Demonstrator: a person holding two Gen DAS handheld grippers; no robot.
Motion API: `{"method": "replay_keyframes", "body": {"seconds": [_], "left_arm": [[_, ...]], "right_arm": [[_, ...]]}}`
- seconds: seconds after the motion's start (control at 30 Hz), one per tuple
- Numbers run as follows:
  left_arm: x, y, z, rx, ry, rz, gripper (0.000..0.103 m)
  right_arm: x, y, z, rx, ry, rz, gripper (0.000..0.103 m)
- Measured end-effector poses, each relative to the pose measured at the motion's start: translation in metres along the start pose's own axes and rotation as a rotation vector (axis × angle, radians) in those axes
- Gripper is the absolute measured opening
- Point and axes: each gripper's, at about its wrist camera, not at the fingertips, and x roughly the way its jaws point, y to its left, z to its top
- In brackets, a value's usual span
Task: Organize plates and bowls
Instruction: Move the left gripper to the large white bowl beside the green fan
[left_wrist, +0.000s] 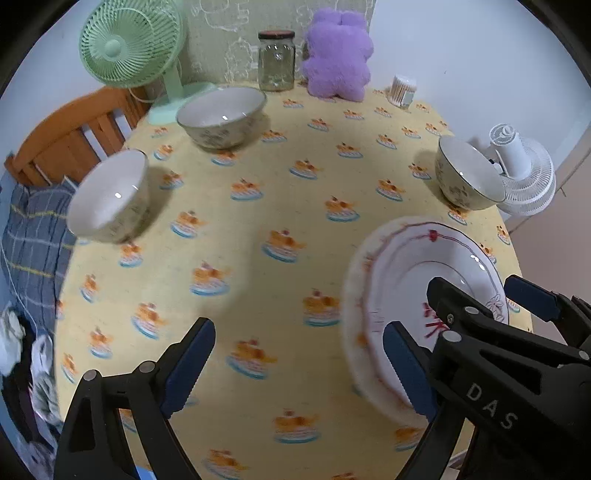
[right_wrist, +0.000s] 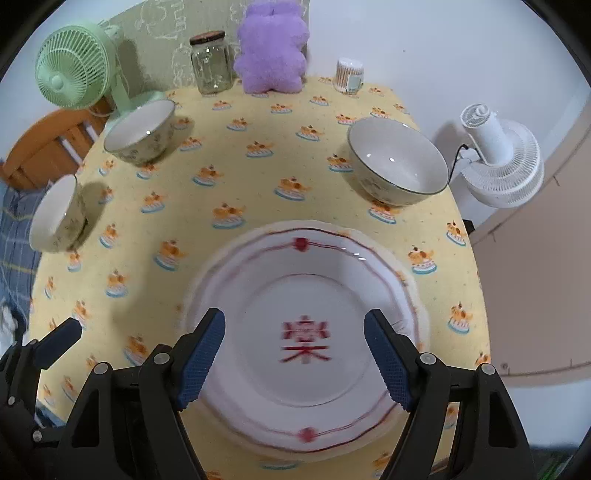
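Right wrist view has my right hand-held gripper (right_wrist: 294, 360) spread wide, empty, over the white red-trimmed ceramic plate (right_wrist: 306, 295) near the yellow-clothed table (right_wrist: 258, 177) edge, my left hand-held gripper (left_wrist: 299, 363) likewise agape, so I judge a shallow rim pinch could slide it off.

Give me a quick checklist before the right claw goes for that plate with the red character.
1. Right claw open: ok, jaws spread wide.
2. Right claw centred over the plate: ok, a finger on each side of the red character.
3. Fingers at the plate's rim: not ok, both sit above its middle.
4. Left claw out of the way: not ok, one finger overlaps the plate's edge.
5. Plate stack count: cannot tell, edges are blurred.
6. Nearest bowl apart from plate: ok.
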Motion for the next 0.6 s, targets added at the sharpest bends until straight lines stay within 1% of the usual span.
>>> {"method": "replay_keyframes", "body": {"seconds": [0.23, 0.4, 0.6], "left_arm": [[-0.013, 0.062, 0.004, 0.037, -0.031, -0.019, 0.093], [-0.019, 0.101, 0.008, 0.055, -0.068, -0.002, 0.093], [-0.022, 0.149, 0.022, 0.039, -0.098, 0.036, 0.091]], "right_arm": [[-0.014, 0.063, 0.001, 0.031, -0.026, -0.017, 0.080], [-0.020, 0.108, 0.003, 0.053, -0.064, -0.007, 0.080], [-0.027, 0.159, 0.015, 0.049, -0.099, -0.004, 0.080]]}}
